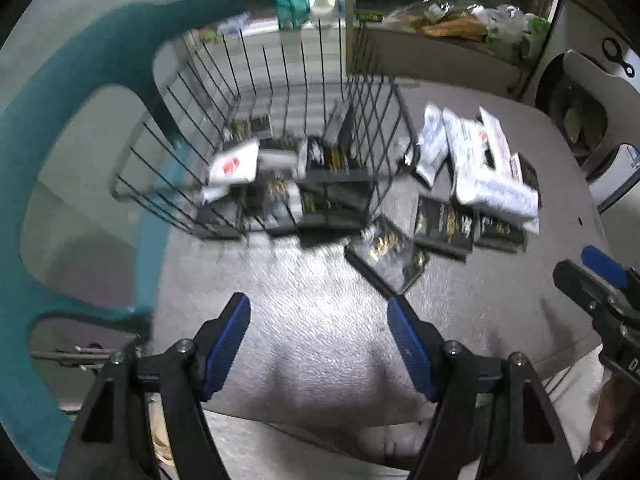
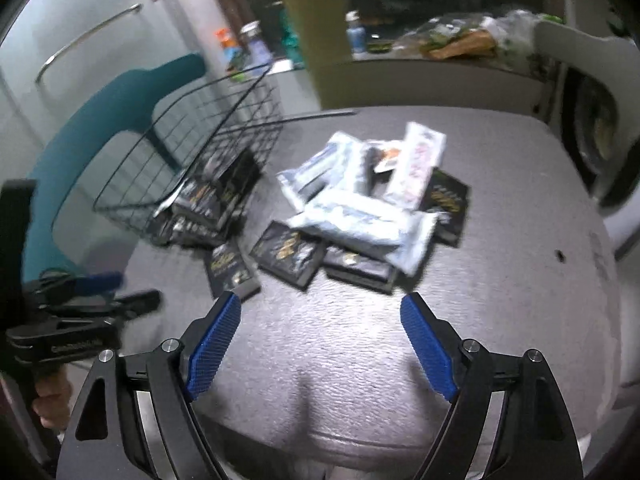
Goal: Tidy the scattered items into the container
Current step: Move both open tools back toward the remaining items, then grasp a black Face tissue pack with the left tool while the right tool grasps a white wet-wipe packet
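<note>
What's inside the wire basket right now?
The wire basket holds several dark packets and a white packet with red print. Anything beneath those is covered, and blur hides the labels.

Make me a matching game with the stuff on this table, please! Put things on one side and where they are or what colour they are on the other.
Things:
1. wire basket
2. white packets
3. chair
4. left gripper

Clues:
A. teal
B. jaws open, nothing between them
C. piled on top of dark packets on the table
D. already has packets inside

Pairs: 1-D, 2-C, 3-A, 4-B
</note>
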Demonstrator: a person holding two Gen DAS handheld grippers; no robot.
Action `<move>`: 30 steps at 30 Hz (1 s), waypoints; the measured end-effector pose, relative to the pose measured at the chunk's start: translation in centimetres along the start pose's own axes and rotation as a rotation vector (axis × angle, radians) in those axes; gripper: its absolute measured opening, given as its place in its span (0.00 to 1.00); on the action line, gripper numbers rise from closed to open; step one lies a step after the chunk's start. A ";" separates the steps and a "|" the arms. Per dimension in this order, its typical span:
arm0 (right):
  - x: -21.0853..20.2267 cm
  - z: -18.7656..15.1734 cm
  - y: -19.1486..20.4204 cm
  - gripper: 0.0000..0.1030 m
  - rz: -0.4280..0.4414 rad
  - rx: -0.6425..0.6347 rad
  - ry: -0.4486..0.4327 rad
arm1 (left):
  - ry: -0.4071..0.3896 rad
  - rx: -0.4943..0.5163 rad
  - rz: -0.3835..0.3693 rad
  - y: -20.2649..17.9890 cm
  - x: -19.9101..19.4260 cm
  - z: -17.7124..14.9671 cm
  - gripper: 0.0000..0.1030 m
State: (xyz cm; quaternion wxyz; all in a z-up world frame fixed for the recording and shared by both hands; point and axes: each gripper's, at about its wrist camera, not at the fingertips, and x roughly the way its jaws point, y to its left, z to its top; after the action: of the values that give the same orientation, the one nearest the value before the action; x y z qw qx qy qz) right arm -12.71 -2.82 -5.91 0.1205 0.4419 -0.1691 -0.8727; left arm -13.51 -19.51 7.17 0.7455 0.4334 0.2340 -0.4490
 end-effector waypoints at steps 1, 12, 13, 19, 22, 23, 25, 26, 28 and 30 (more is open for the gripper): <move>0.5 -0.1 0.3 0.80 0.004 -0.016 0.003 | 0.038 -0.005 -0.065 -0.1 1.0 -0.2 0.72; 3.9 0.4 -1.1 0.80 -0.018 0.014 0.060 | 0.103 -0.096 -0.132 -1.6 4.5 0.6 0.73; 3.9 0.4 -1.3 0.80 -0.023 0.017 0.060 | 0.113 -0.105 -0.129 -2.0 4.7 0.9 0.73; 3.4 0.8 -2.2 0.80 -0.033 0.010 0.048 | 0.150 -0.207 -0.105 -3.3 6.4 2.3 0.73; 3.2 1.0 -2.7 0.80 -0.038 0.012 0.044 | 0.160 -0.234 -0.097 -3.8 6.9 2.7 0.73; 3.1 1.0 -2.9 0.80 -0.038 0.016 0.043 | 0.168 -0.242 -0.088 -3.6 7.6 3.0 0.73; 3.1 1.0 -3.3 0.80 -0.041 0.029 0.044 | 0.179 -0.253 -0.082 -3.5 8.1 2.9 0.73; 3.1 1.0 -3.5 0.80 -0.041 0.033 0.044 | 0.188 -0.255 -0.079 -3.5 8.3 2.8 0.73; 3.1 1.0 -3.6 0.80 -0.041 0.039 0.047 | 0.209 -0.247 -0.092 -3.4 8.5 2.2 0.64; 3.2 1.0 -3.7 0.80 -0.041 0.043 0.048 | 0.241 -0.231 -0.146 -3.1 8.4 1.6 0.57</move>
State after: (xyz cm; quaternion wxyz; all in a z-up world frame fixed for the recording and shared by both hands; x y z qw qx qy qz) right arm -15.62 -0.41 -9.22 0.0969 0.4687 -0.1757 -0.8603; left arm -12.17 -25.50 0.39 0.7224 0.3776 0.4023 -0.4168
